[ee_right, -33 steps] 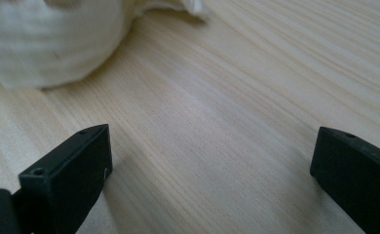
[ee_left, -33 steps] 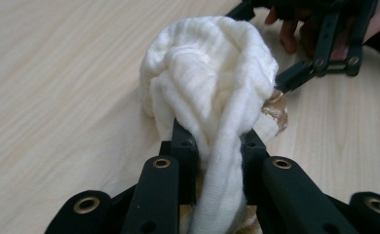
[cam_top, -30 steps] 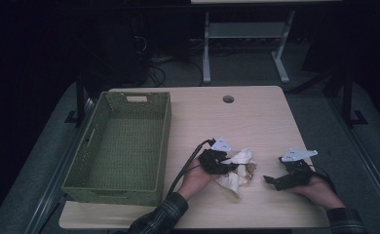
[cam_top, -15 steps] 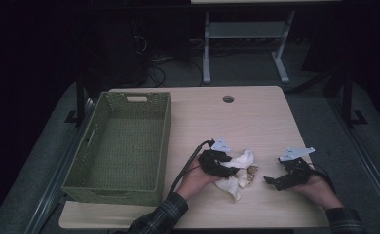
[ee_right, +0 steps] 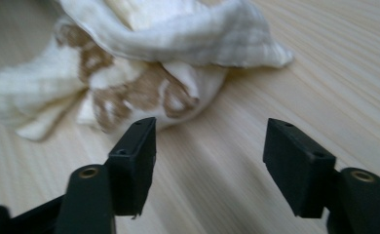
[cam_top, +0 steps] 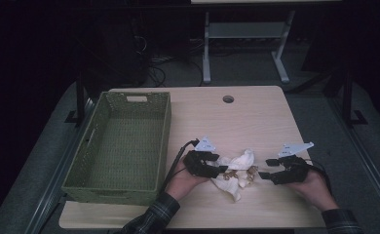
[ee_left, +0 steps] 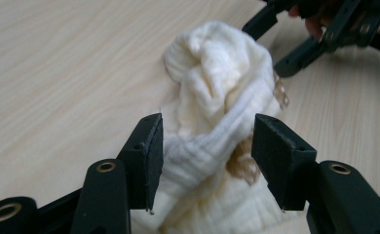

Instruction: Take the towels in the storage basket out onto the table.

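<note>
On the near part of the wooden table [cam_top: 256, 122], between the two hands, lies a crumpled cream cloth [cam_top: 234, 171] with tan patches, bunched into twisted folds. The left gripper [cam_top: 220, 168] sits at the cloth's left edge; in the left gripper view its jaws stand apart on either side of a twisted fold of the cloth [ee_left: 212, 112], the left pad close against the fabric, the right pad clear of it, so nothing is clamped. The right gripper [cam_top: 262, 174] lies low at the cloth's right edge. In the right gripper view its jaws have just been closing but are parted over bare wood, with the cloth [ee_right: 144, 68] just beyond the tips and nothing between them. To the left of the hands, well apart from the cloth, stands a green woven basket [cam_top: 163, 131] at the table's left side.
</note>
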Tool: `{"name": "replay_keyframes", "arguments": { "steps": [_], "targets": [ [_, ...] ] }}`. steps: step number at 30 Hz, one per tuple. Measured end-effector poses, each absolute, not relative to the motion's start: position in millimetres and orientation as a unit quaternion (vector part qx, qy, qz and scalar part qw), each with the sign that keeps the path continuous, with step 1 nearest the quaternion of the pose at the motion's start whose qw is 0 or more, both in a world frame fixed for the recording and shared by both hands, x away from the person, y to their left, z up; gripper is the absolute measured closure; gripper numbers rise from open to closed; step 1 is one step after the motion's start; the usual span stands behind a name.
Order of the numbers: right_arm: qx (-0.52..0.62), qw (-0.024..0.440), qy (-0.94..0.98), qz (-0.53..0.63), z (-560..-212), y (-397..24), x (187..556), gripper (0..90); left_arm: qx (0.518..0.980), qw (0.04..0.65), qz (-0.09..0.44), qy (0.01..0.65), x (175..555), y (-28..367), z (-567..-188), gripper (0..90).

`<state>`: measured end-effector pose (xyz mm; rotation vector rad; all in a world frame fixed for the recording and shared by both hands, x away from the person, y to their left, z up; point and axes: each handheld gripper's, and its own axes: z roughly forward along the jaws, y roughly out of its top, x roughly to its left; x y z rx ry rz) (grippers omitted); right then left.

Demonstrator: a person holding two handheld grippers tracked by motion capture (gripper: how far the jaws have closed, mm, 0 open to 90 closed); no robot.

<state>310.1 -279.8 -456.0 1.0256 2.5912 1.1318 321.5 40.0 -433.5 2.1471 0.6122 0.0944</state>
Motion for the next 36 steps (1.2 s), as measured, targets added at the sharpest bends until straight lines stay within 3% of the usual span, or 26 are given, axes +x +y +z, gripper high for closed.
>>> {"name": "replay_keyframes", "arguments": {
  "steps": [11, 13, 15, 16, 19, 22, 36],
  "targets": [
    [0.330, 0.020, 0.848, 0.414, -450, -272, 309, 43.6, 0.873, 0.424, 0.042, 0.238, 319, 35, -440, 50.6],
    [0.328, 0.011, 0.850, 0.412, -452, -268, 310, 45.5, 0.873, 0.424, 0.042, 0.237, 319, 34, -440, 55.0],
    [0.329, 0.013, 0.856, 0.399, -454, -264, 311, 49.7, 0.872, 0.427, 0.037, 0.236, 320, 34, -442, 69.1],
    [0.329, 0.011, 0.858, 0.394, -455, -262, 311, 55.2, 0.871, 0.427, 0.036, 0.239, 322, 34, -443, 69.1],
    [0.329, 0.007, 0.862, 0.386, -456, -263, 313, 70.2, 0.866, 0.433, 0.029, 0.247, 325, 36, -443, 81.5],
    [0.322, 0.029, 0.866, 0.381, -453, -264, 310, 84.7, 0.861, 0.440, 0.028, 0.252, 327, 37, -440, 84.9],
    [0.331, 0.069, 0.870, 0.360, -445, -280, 303, 87.8, 0.829, 0.480, 0.046, 0.285, 351, 38, -417, 85.9]
  ]
}}
